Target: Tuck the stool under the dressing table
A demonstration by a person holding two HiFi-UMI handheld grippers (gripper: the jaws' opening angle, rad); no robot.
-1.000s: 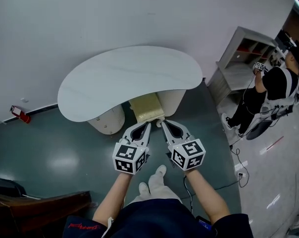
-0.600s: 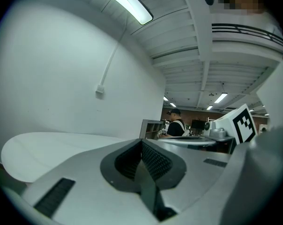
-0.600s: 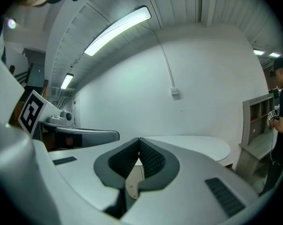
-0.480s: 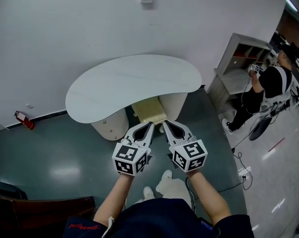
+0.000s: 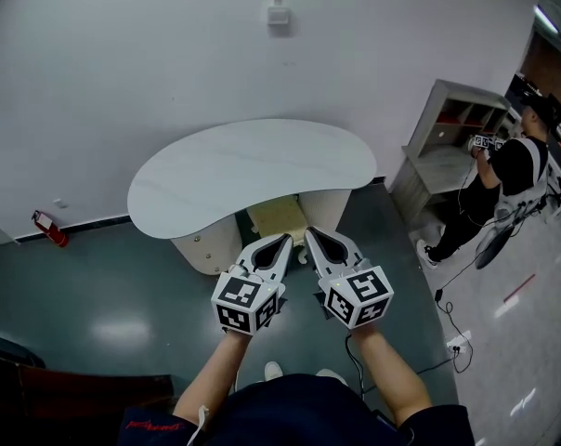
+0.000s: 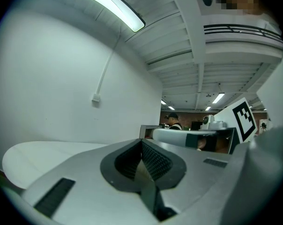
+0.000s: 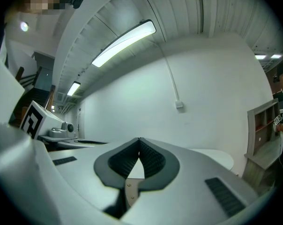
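Observation:
The white kidney-shaped dressing table stands against the wall. The beige cushioned stool sits between the table's two pedestals, its far part hidden under the top. My left gripper and right gripper hang side by side above the stool's near edge, both shut and holding nothing. In the left gripper view the shut left gripper points level over the table top. In the right gripper view the right gripper is shut too, with the table top beyond it.
A person stands at the right by a grey shelf unit. A red extinguisher lies by the wall at the left. Cables and a socket lie on the floor at the right. Dark furniture fills the near left corner.
Both grippers have risen and drawn a little back from the stool's front edge, still shut. The stool stays under the table. The person's feet have slipped almost out of view.

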